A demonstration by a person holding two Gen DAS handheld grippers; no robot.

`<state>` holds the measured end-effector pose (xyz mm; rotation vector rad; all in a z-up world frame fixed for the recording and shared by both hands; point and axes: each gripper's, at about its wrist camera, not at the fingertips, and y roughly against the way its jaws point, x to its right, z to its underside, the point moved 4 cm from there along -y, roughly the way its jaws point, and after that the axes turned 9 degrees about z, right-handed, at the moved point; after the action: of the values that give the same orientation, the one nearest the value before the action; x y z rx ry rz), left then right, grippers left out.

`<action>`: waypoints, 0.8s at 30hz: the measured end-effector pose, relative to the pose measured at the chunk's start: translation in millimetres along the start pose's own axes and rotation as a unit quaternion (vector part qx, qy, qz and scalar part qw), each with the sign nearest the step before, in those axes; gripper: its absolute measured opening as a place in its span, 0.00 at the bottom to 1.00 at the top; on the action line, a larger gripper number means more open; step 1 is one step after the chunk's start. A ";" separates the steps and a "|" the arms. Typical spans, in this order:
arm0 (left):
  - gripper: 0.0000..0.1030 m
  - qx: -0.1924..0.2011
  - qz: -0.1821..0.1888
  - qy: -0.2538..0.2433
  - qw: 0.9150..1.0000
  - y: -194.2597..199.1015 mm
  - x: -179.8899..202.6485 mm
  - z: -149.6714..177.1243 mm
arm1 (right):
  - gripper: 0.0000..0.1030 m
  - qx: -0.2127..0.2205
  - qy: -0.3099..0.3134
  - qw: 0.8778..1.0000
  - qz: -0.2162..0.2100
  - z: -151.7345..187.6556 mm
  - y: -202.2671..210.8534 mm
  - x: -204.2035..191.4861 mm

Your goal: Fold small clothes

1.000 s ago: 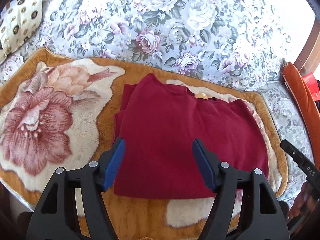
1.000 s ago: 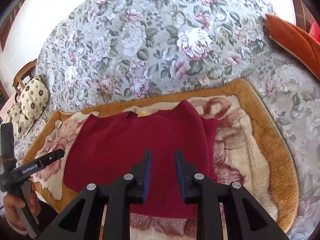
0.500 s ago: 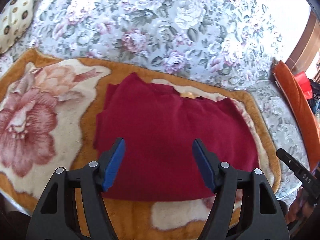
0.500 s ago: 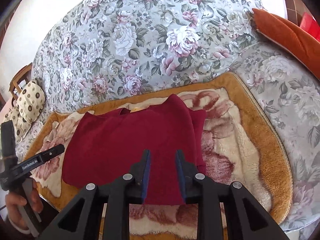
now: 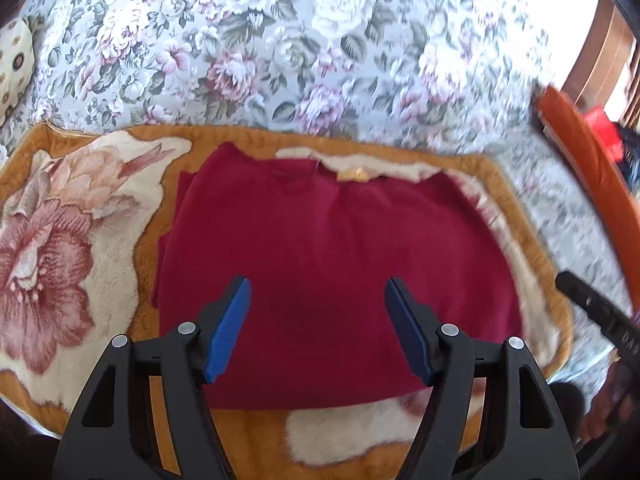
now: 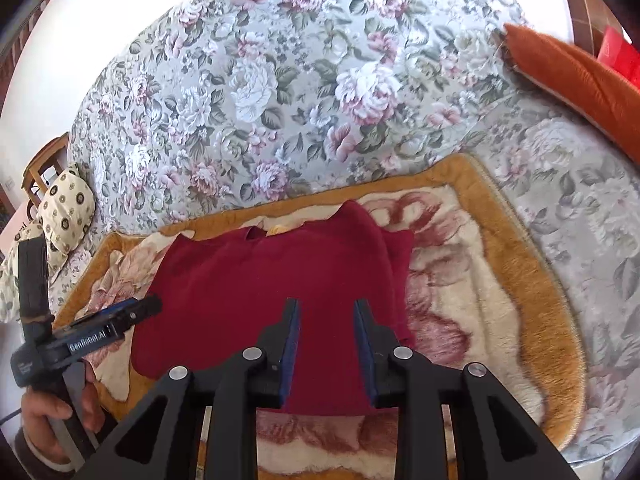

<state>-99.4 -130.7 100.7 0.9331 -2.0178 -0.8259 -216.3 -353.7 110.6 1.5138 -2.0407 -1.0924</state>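
A dark red sweater (image 5: 340, 272) lies folded flat on a plush rose-patterned blanket (image 5: 72, 240), a yellow label (image 5: 352, 175) showing at its collar. My left gripper (image 5: 316, 280) hovers open over the sweater's near half, both blue pads apart above the cloth. My right gripper (image 6: 326, 301) hangs over the sweater's (image 6: 260, 292) near right part. Its jaws are opening and stand a little apart, with nothing pressed between them. In the right wrist view a hand (image 6: 52, 412) holds the left gripper, and one of its fingers (image 6: 132, 312) reaches over the sweater's left edge.
The blanket (image 6: 500, 320) covers the seat of a floral sofa (image 6: 300, 80). An orange cushion (image 6: 568, 76) lies at the right, with a red item behind it. A cream spotted cushion (image 6: 66, 208) sits at the left. The blanket's front edge falls off near me.
My left gripper has slid right along the sweater's near edge, so both pads now stand over the red cloth. The right gripper's jaws have spread slightly.
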 end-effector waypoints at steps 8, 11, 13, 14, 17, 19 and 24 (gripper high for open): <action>0.68 -0.010 0.000 0.028 1.000 -4.6 -15.5 6.0 | 0.25 -0.004 0.026 1.000 -0.016 -2.0 -2.4 -21.5; 0.68 -0.003 0.006 0.021 1.000 -0.9 -8.8 1.5 | 0.25 0.000 0.007 1.000 -0.019 -5.2 1.0 -12.9; 0.68 -0.005 0.006 0.014 1.000 -1.2 -4.2 -1.0 | 0.25 -0.001 -0.007 1.000 -0.017 -4.8 0.9 -4.6; 0.68 -0.006 0.007 0.012 1.000 -2.1 -1.5 -1.8 | 0.25 -0.002 -0.011 1.000 -0.018 -5.5 0.7 -2.3; 0.68 -0.008 0.008 0.006 1.000 -4.8 5.7 -4.0 | 0.25 0.000 -0.024 1.000 -0.019 -7.8 1.8 6.1; 0.68 -0.007 0.014 0.004 1.000 -5.4 9.8 -4.6 | 0.25 0.002 -0.028 0.999 -0.019 -8.6 1.8 8.9; 0.68 -0.010 0.009 -0.003 1.000 -8.4 12.9 -3.9 | 0.25 -0.011 -0.014 1.000 -0.025 -4.4 -9.4 1.3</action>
<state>-99.2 -146.5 100.8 0.9003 -2.0178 -0.8376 -207.8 -357.7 105.9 1.5545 -2.0128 -1.1571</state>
